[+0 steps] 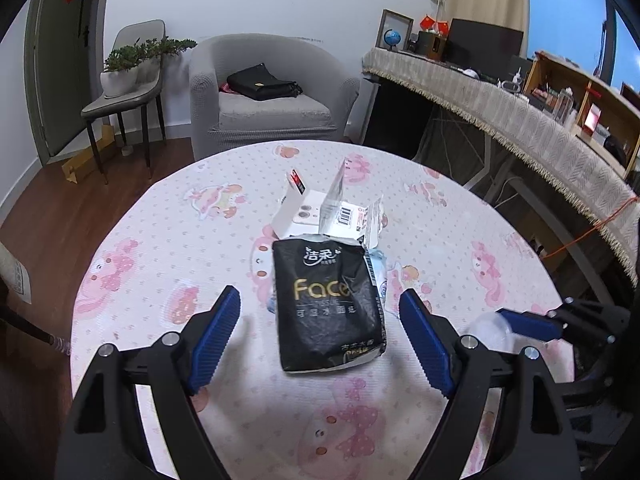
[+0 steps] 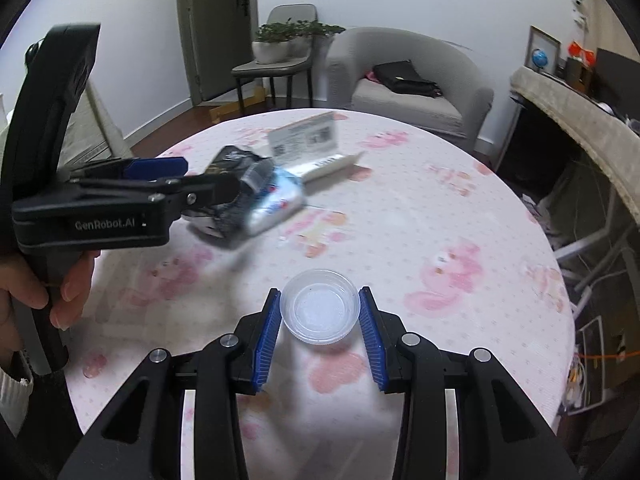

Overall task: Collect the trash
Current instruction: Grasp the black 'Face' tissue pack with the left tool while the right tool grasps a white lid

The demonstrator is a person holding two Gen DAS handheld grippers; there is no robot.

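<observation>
Two grippers work: right gripper pinches a clear lid; left gripper, spread wide, should straddle the black tissue pack squarely.

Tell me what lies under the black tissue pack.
Under the black tissue pack, a silvery-blue wrapper pokes out along its right edge, on the pink patterned tablecloth. How far the wrapper reaches beneath, and anything else there, is covered.

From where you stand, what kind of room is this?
Most likely a living room in a home: a grey armchair by the wall, a potted plant on a side chair, and a round table under a pink cartoon cloth.
</observation>
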